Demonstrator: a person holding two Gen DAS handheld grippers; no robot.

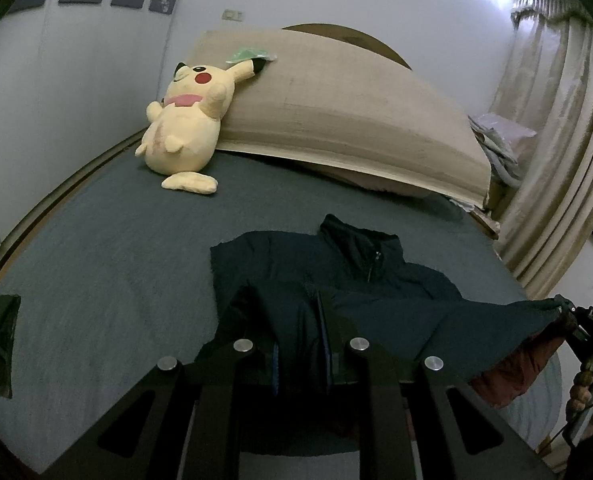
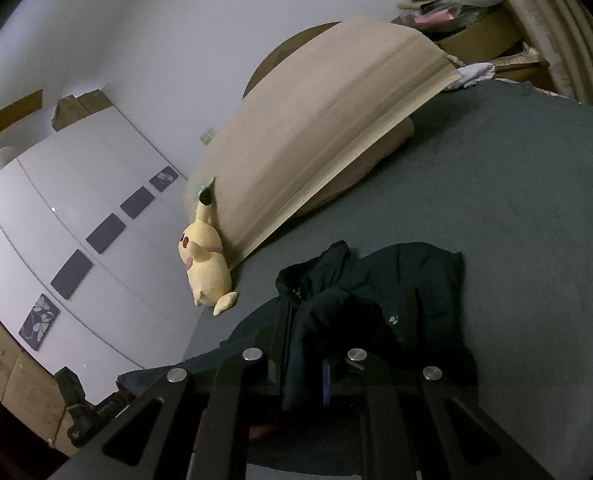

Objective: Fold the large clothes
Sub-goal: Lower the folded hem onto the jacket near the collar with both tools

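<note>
Dark jacket [image 1: 328,276] lay collar-up mid-mattress [image 1: 116,264], its near hem lifted toward the near edge. Left gripper [image 1: 300,344] and right gripper [image 2: 328,364] were each pinched narrow on that hem. Risk: uneven pull could slip the thin pinch, skewing the fold. Cardboard box [image 2: 492,46] beyond the far corner probably held crumpled cloth.
</note>
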